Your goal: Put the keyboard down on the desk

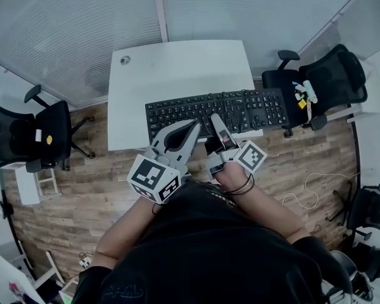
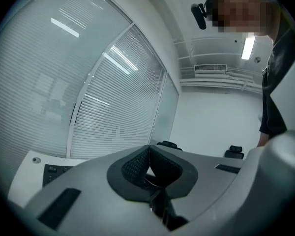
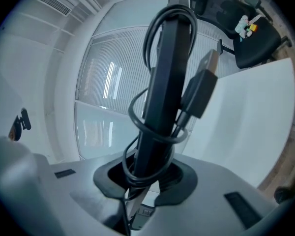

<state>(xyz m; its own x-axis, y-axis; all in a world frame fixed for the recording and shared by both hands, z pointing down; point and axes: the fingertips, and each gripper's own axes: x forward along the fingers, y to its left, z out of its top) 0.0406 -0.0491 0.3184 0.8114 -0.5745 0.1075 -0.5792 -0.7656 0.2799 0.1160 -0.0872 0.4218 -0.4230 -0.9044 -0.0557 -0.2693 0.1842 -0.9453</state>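
Two claws reach forward over the near edge of a white desk (image 1: 177, 68), a smooth slab with rounded corners and a small round grommet (image 1: 125, 60) near its far left corner. The right claw (image 1: 215, 120) is clamped on the near long edge of the keyboard (image 1: 240, 109), a flat black rectangle with rows of matte keys. The keyboard lies across the desk's near right part, and its right end juts past the desk's edge.

In the right gripper view the keyboard (image 3: 167, 82) is seen edge-on as a thin dark bar rising from between the dark, ribbed pads of the right claw (image 3: 150, 173). A glossy black cable (image 3: 137, 112) is looped loosely round the bar, ending in a rectangular metal-tipped plug (image 3: 201, 90). The white desk top (image 3: 255, 132) shows to one side with a gap between it and the bar, so the keyboard looks to be held clear of the surface.

The left claw (image 1: 193, 127) hovers just beside the right one, over the keyboard's near edge. In its own view its mesh-textured pads (image 2: 137, 166) meet at the tips with nothing between them.

Black mesh office chairs (image 1: 25, 138) stand at either side on a wood-plank floor (image 1: 101, 189).
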